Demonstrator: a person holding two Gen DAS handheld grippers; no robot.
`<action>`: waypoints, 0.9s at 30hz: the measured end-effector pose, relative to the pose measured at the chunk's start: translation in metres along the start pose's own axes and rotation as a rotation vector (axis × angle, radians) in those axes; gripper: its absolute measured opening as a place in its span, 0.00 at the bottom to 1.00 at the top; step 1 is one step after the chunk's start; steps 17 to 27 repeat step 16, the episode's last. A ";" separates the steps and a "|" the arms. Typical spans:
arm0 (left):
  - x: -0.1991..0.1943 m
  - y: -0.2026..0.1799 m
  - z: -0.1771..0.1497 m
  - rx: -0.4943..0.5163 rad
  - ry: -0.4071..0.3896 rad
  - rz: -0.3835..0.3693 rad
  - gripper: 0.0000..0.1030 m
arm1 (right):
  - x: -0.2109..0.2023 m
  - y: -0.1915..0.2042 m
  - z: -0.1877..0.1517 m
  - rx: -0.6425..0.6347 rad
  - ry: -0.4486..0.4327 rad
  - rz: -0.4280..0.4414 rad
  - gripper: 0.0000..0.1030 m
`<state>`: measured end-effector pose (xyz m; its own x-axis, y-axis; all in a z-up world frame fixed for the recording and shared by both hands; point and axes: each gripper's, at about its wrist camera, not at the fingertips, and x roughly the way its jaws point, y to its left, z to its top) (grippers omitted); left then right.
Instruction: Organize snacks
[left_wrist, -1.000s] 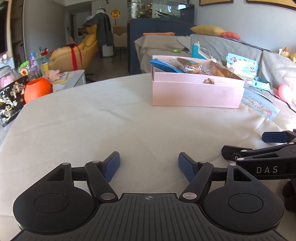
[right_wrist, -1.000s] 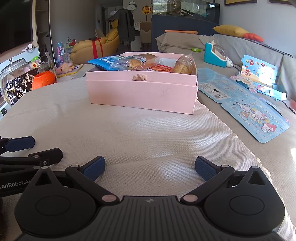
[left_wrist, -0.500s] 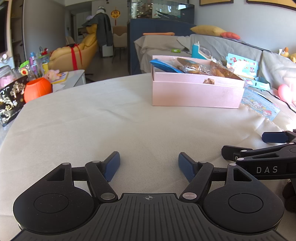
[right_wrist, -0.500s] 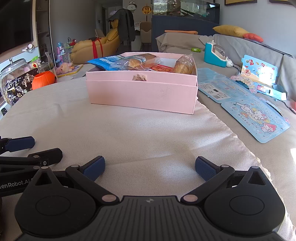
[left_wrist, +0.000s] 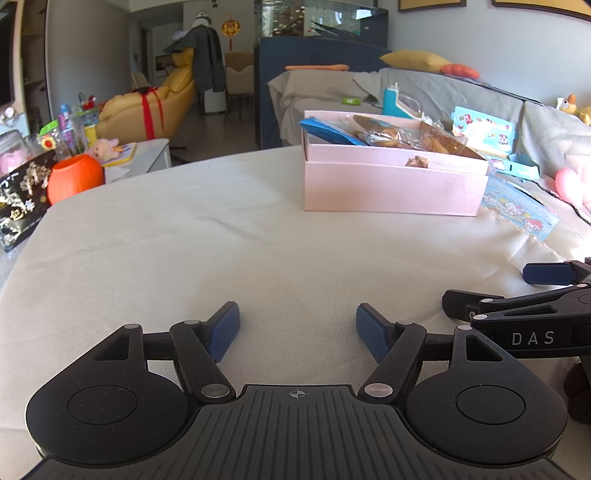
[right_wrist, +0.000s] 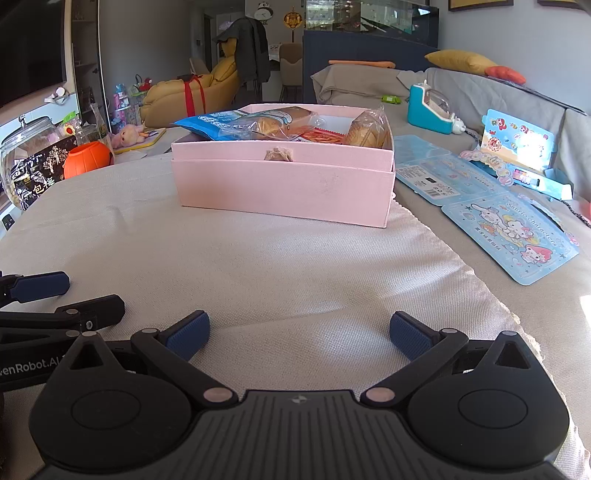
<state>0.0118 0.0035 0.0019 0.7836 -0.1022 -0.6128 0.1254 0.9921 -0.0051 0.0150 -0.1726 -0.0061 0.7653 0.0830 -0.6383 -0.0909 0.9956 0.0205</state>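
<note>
A pale cloth (right_wrist: 280, 266) is spread over the surface. At its far side a pink box (right_wrist: 284, 184) is seen, filled with snacks (right_wrist: 266, 125). Near the cameras, the left gripper (left_wrist: 297, 326) and right gripper (right_wrist: 299, 330) are held side by side, jaws wide, nothing between them.

Walls: pale grey wall (left_wrist: 480, 40), framed pictures at top edge.
Seating: grey-covered sofa (right_wrist: 461, 88) with yellow cushion (right_wrist: 461, 61); yellow armchair (left_wrist: 147, 114) tied with red ribbon.
Partition: dark blue cabinet (left_wrist: 314, 59) bearing glass tank (left_wrist: 321, 18).
Floor: brownish, bare near dining chair (left_wrist: 238, 81).
Light: daylight, bright patch at right.
</note>
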 end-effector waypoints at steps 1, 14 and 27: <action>0.000 -0.001 0.000 0.000 0.000 0.000 0.73 | 0.000 0.000 0.000 0.000 0.000 0.000 1.00; 0.000 -0.001 0.000 0.001 0.000 0.000 0.73 | 0.000 0.000 0.000 0.000 0.000 0.000 1.00; 0.000 0.000 0.000 0.001 -0.001 0.000 0.74 | 0.000 0.001 0.000 -0.002 0.000 -0.001 1.00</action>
